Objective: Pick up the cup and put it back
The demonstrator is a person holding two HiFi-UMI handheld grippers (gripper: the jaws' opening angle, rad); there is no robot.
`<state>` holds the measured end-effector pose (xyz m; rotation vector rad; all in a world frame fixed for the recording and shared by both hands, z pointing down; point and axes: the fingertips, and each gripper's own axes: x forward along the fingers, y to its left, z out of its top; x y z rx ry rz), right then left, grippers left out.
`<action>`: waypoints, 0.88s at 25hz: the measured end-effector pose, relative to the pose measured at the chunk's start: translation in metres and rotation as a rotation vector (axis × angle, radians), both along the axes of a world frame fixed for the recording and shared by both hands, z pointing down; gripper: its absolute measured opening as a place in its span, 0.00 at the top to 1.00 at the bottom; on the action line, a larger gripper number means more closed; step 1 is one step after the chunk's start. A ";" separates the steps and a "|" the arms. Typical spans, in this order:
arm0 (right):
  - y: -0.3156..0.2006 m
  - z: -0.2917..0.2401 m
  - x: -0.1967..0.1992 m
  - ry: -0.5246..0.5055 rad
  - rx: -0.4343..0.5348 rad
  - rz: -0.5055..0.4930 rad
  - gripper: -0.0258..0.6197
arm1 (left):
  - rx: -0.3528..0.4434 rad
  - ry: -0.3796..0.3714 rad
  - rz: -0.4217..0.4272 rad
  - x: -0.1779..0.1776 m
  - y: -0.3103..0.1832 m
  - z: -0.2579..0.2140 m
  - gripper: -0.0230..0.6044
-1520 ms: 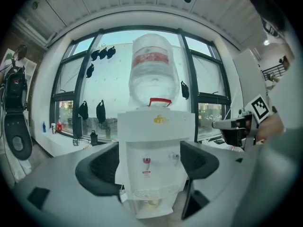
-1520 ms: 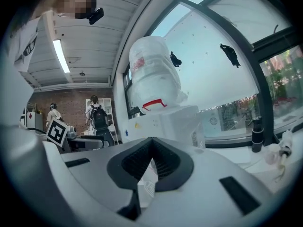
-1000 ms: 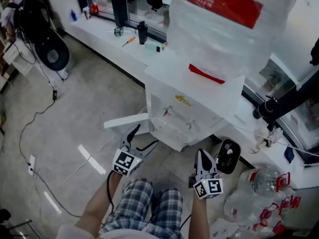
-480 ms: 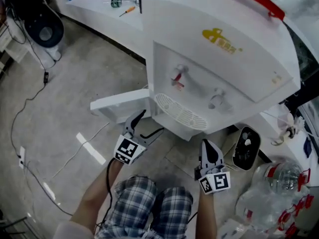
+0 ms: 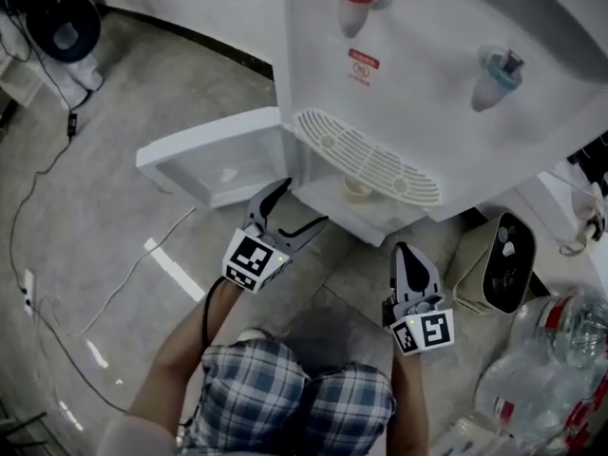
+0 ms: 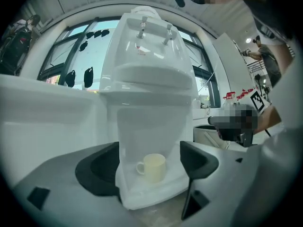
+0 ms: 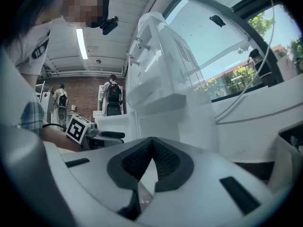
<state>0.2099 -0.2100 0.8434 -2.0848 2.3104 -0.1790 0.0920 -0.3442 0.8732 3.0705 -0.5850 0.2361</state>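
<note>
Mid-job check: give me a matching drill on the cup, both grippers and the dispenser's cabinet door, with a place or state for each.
Things:
1. cup
2. left gripper
3. right gripper
4. cabinet door

Places or states:
A. jaws together
B. swung open
C. standing in the lower compartment of the dispenser
D. jaws apart, nothing held

Pairs: 1-C, 2-D, 3-A, 4-B

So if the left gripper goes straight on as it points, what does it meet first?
Most likely the cream mug in the open lower compartment of the white water dispenser, centred between the left gripper's open jaws. Nothing shows between, though depth is unclear.
</note>
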 end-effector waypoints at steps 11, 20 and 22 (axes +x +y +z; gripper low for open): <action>-0.024 0.061 0.006 0.025 -0.006 0.089 0.93 | -0.029 0.018 0.009 0.041 -0.001 0.071 0.34; -0.031 0.083 -0.005 0.061 -0.044 0.052 0.93 | -0.044 -0.028 0.002 0.088 -0.006 0.113 0.34; -0.033 0.085 -0.005 0.052 -0.045 0.053 0.93 | -0.062 -0.045 -0.003 0.099 -0.013 0.122 0.34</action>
